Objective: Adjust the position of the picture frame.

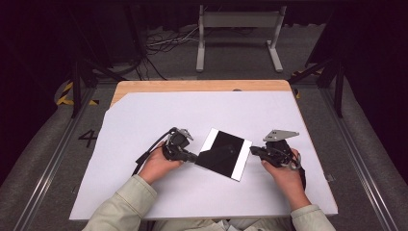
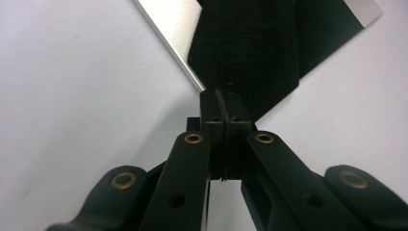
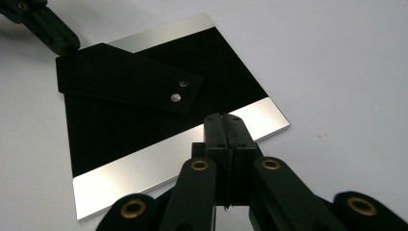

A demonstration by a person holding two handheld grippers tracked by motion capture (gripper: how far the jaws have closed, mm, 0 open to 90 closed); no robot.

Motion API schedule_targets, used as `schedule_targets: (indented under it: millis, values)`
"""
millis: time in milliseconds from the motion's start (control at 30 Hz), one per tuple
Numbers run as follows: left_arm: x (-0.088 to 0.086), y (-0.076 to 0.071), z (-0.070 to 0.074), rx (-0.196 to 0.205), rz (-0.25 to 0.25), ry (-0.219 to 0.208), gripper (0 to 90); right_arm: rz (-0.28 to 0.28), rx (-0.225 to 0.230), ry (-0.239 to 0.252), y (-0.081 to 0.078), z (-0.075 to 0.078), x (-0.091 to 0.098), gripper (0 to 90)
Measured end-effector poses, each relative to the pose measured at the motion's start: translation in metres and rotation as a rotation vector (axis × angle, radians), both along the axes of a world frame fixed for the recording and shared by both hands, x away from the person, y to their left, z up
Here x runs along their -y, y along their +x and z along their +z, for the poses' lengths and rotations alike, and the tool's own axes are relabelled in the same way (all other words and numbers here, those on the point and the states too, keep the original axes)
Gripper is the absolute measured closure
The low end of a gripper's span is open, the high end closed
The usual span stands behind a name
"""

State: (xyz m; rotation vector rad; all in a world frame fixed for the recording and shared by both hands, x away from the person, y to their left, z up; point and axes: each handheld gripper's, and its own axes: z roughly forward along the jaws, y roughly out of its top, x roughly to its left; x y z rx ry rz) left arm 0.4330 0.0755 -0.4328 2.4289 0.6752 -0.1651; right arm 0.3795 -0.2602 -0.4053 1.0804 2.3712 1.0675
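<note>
A square black plate with silver bands along two edges lies on the white sheet, between my two grippers. A black strap with two rivets lies slanted across the plate. One end of the strap sticks out past the plate's left corner. My left gripper is shut with its tips at that end of the strap, pinching its corner as far as I can see. My right gripper is shut with nothing in it, its tips over the plate's near silver band.
The white sheet covers most of a wooden table, whose edge shows at the back. Beyond the table stand a white frame and cables on the floor. Metal rails run along both sides.
</note>
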Motion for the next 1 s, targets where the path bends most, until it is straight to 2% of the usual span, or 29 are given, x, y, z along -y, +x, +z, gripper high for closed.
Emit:
schedule_targets:
  millis: [200,600,800,833,867,1000]
  values:
    - [0.009,-0.008,0.002,-0.007,-0.057,-0.006,90.0,-0.024,-0.017,0.002,0.002,-0.001,0.005,90.0]
    - [0.019,-0.015,0.001,-0.028,-0.134,-0.022,90.0,-0.027,-0.053,-0.003,0.003,-0.003,0.005,90.0]
    - [0.027,-0.019,-0.002,-0.051,-0.158,-0.052,90.0,-0.030,-0.060,-0.003,0.004,-0.004,0.006,90.0]
    - [0.031,-0.020,-0.004,-0.068,-0.160,-0.080,90.0,-0.031,-0.061,-0.004,0.004,-0.004,0.006,90.0]
    - [0.034,-0.022,-0.005,-0.070,-0.159,-0.084,90.0,-0.031,-0.062,-0.005,0.004,-0.004,0.006,89.9]
    - [0.042,-0.025,-0.005,-0.049,-0.180,-0.083,90.0,-0.033,-0.066,-0.008,0.005,-0.005,0.006,89.9]
